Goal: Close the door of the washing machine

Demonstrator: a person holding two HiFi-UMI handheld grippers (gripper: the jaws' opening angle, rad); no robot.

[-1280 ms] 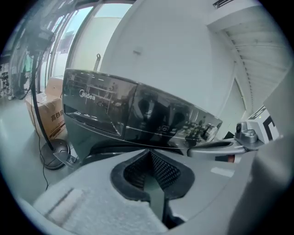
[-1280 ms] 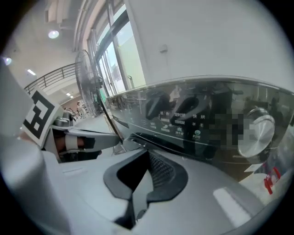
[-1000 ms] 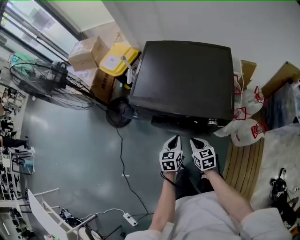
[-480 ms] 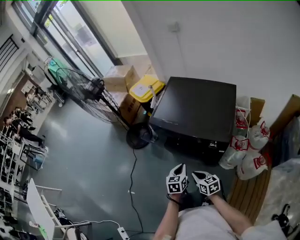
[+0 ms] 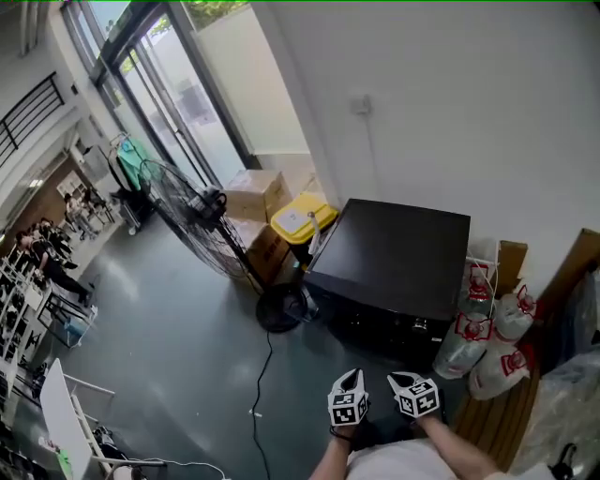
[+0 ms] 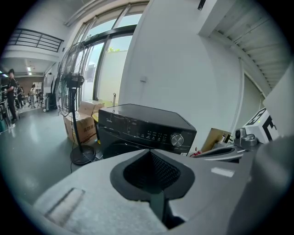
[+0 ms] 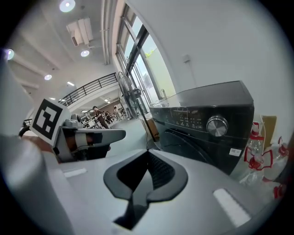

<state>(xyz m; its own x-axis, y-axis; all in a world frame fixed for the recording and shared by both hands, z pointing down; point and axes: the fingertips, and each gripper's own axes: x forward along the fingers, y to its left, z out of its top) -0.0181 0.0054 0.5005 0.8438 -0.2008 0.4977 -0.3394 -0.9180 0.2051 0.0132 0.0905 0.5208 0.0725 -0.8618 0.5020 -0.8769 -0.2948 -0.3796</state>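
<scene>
Left tongs [image 6: 149, 153], closed, partly hide the washer door [image 6: 115, 147].

A plain white wall [image 5: 422, 112] rises ahead of me; tall glass doors [image 5: 173, 89] at my left admit daylight onto the glossy grey floor [image 5: 178, 356]. A pedestal fan [image 5: 192, 220], cardboard boxes [image 5: 253, 195] and white bags [image 5: 487, 347] stand near the wall's foot. Round ceiling lights [image 7: 67, 5] glow overhead.

The washing machine [image 5: 398, 253] is glossy black, its knob [image 7: 217, 125] shiny metal — floor [image 5: 178, 356] smooth grey, boxes [image 5: 253, 194] matt cardboard.
</scene>
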